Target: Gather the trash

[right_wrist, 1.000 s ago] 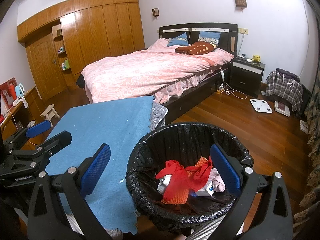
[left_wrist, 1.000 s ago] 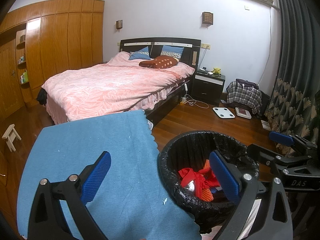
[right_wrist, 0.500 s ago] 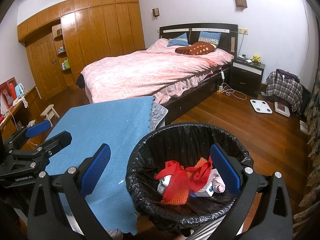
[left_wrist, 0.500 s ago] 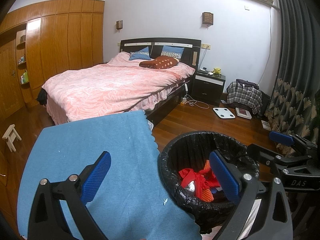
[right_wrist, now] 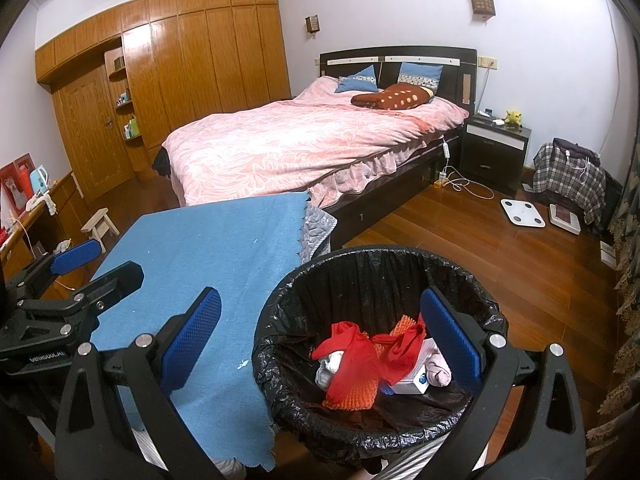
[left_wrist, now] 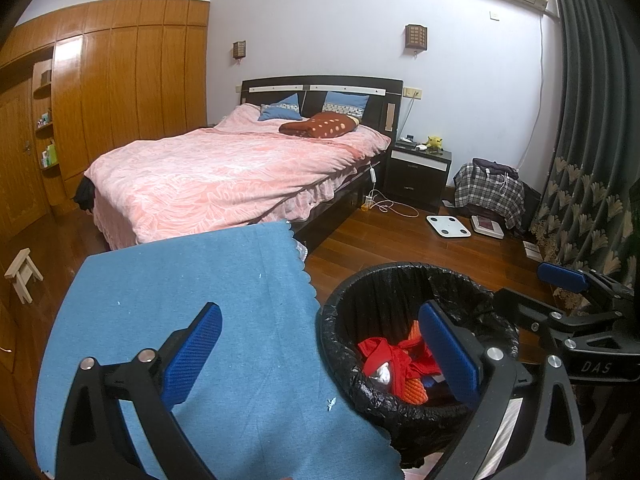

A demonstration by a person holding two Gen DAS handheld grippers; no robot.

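A round bin lined with a black bag (right_wrist: 376,272) (left_wrist: 384,292) stands beside the blue-covered table (right_wrist: 224,248) (left_wrist: 192,296). Inside lie red cloth (right_wrist: 352,356) (left_wrist: 384,354), orange netting (right_wrist: 354,394), a white box (right_wrist: 416,378) and pale crumpled pieces. My left gripper (left_wrist: 320,354) hovers open over the table's right edge and the bin's rim, holding nothing. My right gripper (right_wrist: 322,342) hangs open above the bin, also holding nothing. Each gripper shows in the other's view, at the far side edge. A tiny white scrap (left_wrist: 330,402) (right_wrist: 241,365) lies on the blue cloth near the bin.
A pink-covered bed (left_wrist: 240,172) fills the middle of the room, with a dark nightstand (left_wrist: 420,172) to its right. On the wooden floor lie a white scale (left_wrist: 448,226), cables and a plaid-draped pile (left_wrist: 488,192). Dark curtains (left_wrist: 588,160) hang at right; a small wooden stool (right_wrist: 100,222) stands at left.
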